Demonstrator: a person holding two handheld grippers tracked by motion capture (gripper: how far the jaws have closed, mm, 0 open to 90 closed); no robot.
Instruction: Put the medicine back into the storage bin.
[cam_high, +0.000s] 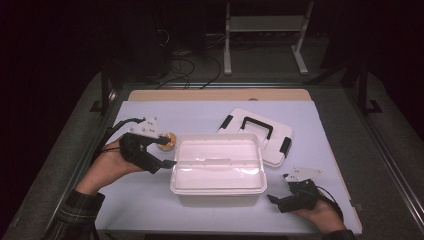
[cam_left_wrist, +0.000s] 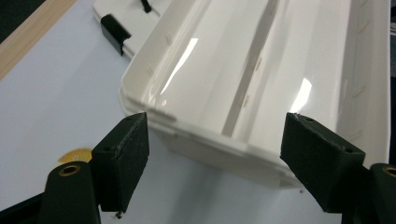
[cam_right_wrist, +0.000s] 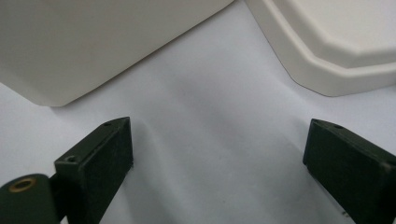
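Observation:
A white plastic box (cam_high: 218, 170) stands open and looks empty in the middle of the table. Its lid (cam_high: 257, 135), with a black handle and black clips, lies flat behind it to the right. A small round orange-brown object (cam_high: 166, 141) sits on the table by the box's left end. My left gripper (cam_high: 167, 151) hovers at that end, above the table. Its jaws are open and nothing is between them (cam_left_wrist: 217, 126); the box's rim (cam_left_wrist: 196, 126) lies just beyond the tips. My right gripper (cam_high: 278, 189) rests low by the box's near right corner (cam_right_wrist: 93, 42), open and holding nothing (cam_right_wrist: 219, 126).
A pale mat (cam_high: 150, 200) covers the table, with a wooden strip (cam_high: 220, 95) along its far edge. Black rails (cam_high: 380, 145) border the sides. A white frame (cam_high: 265, 30) and cables (cam_high: 190, 65) stand on the dark floor beyond. The lid's edge (cam_right_wrist: 336, 42) lies near the right gripper.

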